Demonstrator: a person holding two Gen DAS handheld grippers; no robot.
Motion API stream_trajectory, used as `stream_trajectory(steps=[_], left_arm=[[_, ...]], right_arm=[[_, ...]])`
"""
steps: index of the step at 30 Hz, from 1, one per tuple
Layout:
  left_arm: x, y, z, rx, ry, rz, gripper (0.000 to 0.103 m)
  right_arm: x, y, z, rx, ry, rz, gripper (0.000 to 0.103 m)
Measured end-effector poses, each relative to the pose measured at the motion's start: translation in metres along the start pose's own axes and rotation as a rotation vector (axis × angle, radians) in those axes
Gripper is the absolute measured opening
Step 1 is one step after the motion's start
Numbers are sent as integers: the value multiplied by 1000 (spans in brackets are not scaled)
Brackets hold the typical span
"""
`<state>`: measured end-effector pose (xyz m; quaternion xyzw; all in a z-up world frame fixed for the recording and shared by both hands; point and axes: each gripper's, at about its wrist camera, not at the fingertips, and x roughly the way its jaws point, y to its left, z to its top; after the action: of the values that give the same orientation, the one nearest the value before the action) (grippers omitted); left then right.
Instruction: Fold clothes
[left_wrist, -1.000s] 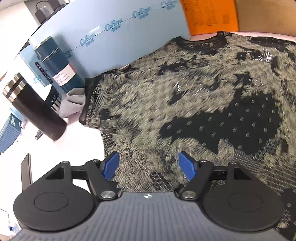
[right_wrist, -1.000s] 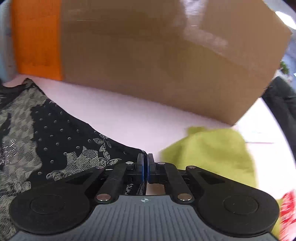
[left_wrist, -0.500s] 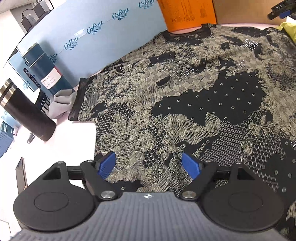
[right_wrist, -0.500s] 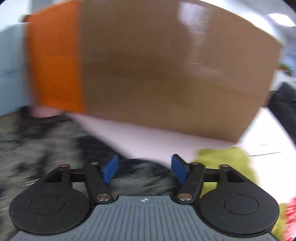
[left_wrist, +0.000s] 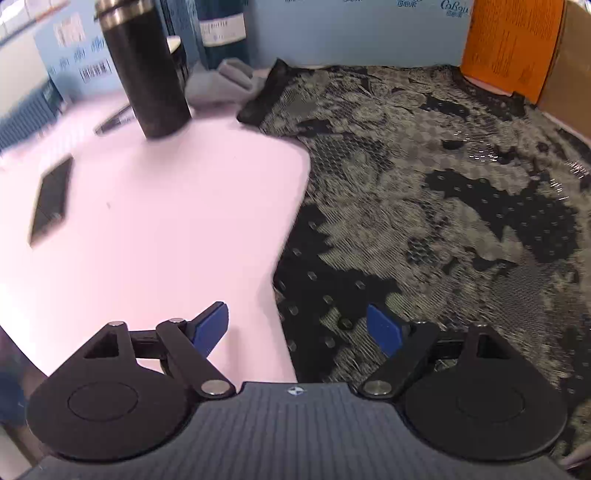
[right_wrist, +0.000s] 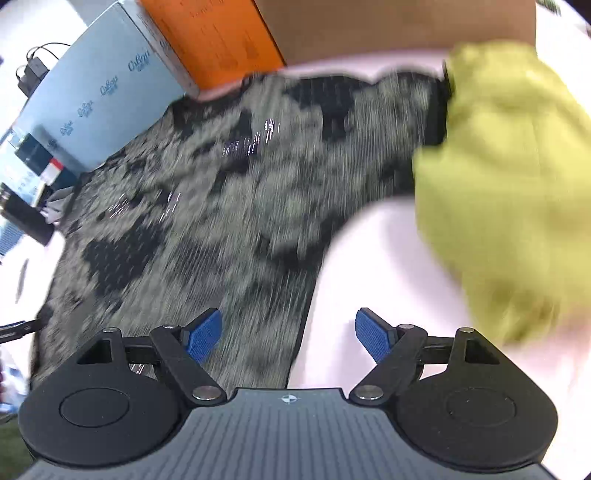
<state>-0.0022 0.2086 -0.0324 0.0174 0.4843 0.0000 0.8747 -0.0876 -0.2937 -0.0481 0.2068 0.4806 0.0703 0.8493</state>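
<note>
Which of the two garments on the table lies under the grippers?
The black patterned lace top, spread flat. Its edges run between both open grippers' fingers. The plain yellow-green garment lies bunched at its far sleeve.

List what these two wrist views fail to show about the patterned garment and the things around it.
- Patterned garment: motion blur smears the print in the right wrist view.
- Its lower hem: in the left wrist view, hidden behind the left hand-held gripper body.
- Yellow-green cloth: blurred and cut by the right edge, type unclear.
- Dark flat object: blurred, unidentifiable.
- Black tumbler: top cut by the frame edge.
</note>
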Motion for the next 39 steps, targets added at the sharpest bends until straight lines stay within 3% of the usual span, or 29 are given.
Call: stream_trajectory(steps=[7,9,10,11,12,14,22,26,30,31,33,34,37,39], left_arm=[[5,-18,-7,84,40,-63,82],[3,-23,-10,113,34,-73,78],[0,-24,-11,125,25,-76,71],[-2,-26,-12,135,16,-76,47],[-4,-27,-12,142,10,-69,22],[-8,-27,-10,141,-3,-73,2],[-40,-17,8,127,-90,-133,2],[-47,-11,4,178,-82,-111,2],[-37,7,-9,195,-18,-51,3],[-35,12,-12,186,-7,-46,3],[-39,17,-11,173,-25,-44,17],[-42,20,-11,167,-34,-43,21],[-50,21,-8,163,-71,-57,35],[-53,15,-4,197,-92,-80,52]], right_arm=[[1,7,-29,67,-31,92,82],[1,5,-29,102,-17,129,79],[1,4,-29,121,-8,150,60],[2,3,-29,143,9,168,18],[4,1,-30,166,33,178,4],[3,-1,-32,189,44,187,4],[-36,-12,-18,239,-60,288,4],[-44,-13,-15,185,-33,246,4],[-49,-15,-16,134,0,170,6],[-49,-17,-17,132,1,143,10],[-48,-18,-18,130,-4,106,45],[-48,-17,-18,128,-18,107,72],[-40,-9,-20,102,-43,144,74],[-30,-3,-21,72,-26,129,74]])
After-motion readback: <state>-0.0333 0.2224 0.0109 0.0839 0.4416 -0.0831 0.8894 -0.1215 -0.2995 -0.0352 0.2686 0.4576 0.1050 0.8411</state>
